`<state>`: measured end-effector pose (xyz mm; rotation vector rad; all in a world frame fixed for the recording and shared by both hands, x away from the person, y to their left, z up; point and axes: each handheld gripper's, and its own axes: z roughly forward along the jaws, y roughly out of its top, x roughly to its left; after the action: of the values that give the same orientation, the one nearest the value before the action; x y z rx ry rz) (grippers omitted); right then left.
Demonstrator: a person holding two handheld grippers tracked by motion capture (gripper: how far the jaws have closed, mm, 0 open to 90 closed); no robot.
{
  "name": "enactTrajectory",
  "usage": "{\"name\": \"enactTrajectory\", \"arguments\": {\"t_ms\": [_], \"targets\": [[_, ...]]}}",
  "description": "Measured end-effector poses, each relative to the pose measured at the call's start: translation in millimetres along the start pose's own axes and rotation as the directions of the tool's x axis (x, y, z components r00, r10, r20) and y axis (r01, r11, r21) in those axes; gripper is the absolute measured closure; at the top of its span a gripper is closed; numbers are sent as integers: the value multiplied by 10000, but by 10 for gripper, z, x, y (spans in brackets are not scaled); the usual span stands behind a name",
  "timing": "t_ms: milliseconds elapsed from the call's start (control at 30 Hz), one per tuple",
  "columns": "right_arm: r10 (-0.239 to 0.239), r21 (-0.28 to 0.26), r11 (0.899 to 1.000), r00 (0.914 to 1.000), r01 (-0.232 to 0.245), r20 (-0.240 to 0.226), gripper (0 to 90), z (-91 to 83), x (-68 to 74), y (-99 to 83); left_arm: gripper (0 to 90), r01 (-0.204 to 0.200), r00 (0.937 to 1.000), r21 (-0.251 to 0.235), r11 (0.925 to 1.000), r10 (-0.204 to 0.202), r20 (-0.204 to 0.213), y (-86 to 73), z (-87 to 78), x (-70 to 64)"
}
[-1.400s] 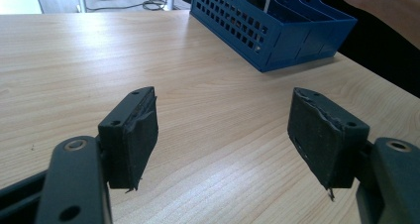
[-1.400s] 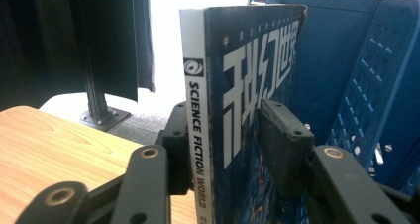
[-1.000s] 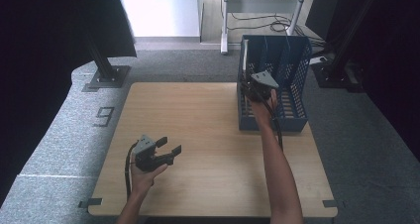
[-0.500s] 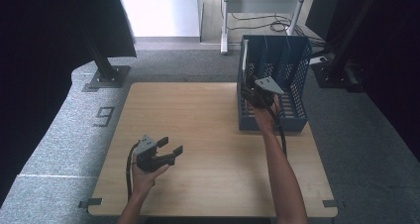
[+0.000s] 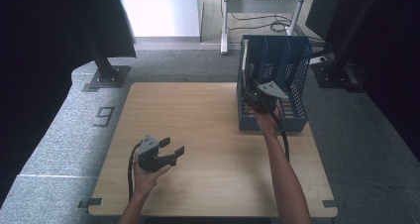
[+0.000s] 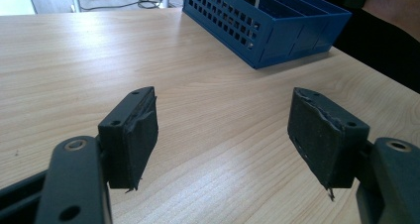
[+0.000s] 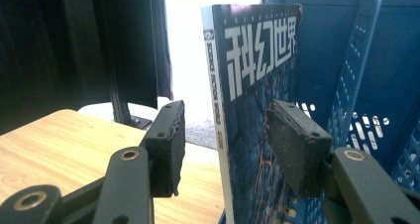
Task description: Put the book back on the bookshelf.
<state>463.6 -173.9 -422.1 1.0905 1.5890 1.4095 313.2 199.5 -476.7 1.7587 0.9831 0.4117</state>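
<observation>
1. two tongs in play here. the right tongs (image 5: 255, 96) are up at the blue file rack (image 5: 297, 75) on the far right part of the counter (image 5: 198, 120), and the left tongs (image 5: 171, 151) sit low over the near left part, well apart from the rack.
2. in the right gripper view the right tongs (image 7: 225, 135) are spread apart, with a magazine (image 7: 257, 85) standing upright between the two pads. its white spine faces the camera and the cover has big white characters across the top.
3. the right-hand pad (image 7: 297, 144) looks to be just against the cover or a hair off it, can't tell which. the left-hand pad sits clearly off the spine with a gap showing, so it's released, not clamped on anything.
4. the magazine stands in the rack's leftmost slot, at the end facing the middle of the counter, with a blue perforated divider (image 7: 359, 70) right behind it.
5. left tongs (image 6: 223, 135) are wide apart in the left gripper view, holding nothing, bare wood between the pads. they point toward the rack (image 6: 267, 21), which sits farther off across the counter.
</observation>
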Motion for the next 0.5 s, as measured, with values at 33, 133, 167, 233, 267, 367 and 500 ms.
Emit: {"name": "enactTrajectory", "arguments": {"t_ms": [33, 133, 167, 233, 267, 367, 500], "targets": [[22, 37, 10000, 10000, -22, -36, 481, -12, -5, -10, 278, -2, 10000, -4, 10000, 2, 0, -1, 3, -1], [167, 103, 9998, 9997, -165, -175, 486, -49, -24, -32, 277, -24, 10000, 32, 10000, 24, 22, -1, 6, -2], [199, 57, 9998, 9996, -198, -223, 492, -70, -27, -37, 277, -20, 10000, 43, 10000, 20, 28, -1, 8, -2], [211, -14, 9998, 9992, -212, -341, 495, -115, -28, -47, 277, -22, 10000, 63, 10000, 22, 26, -2, 12, -1], [222, -37, 9997, 9991, -223, -373, 495, -139, -25, -51, 277, -21, 10000, 69, 10000, 21, 21, -3, 14, -2], [252, -134, 9996, 9989, -257, -396, 496, -216, -19, -56, 277, -46, 10000, 95, 9999, 46, 22, -7, 24, -9], [296, -320, 9990, 9981, -313, -537, 501, -327, -2, -57, 278, -82, 10000, 157, 9998, 81, 36, -16, 45, -26]]}}
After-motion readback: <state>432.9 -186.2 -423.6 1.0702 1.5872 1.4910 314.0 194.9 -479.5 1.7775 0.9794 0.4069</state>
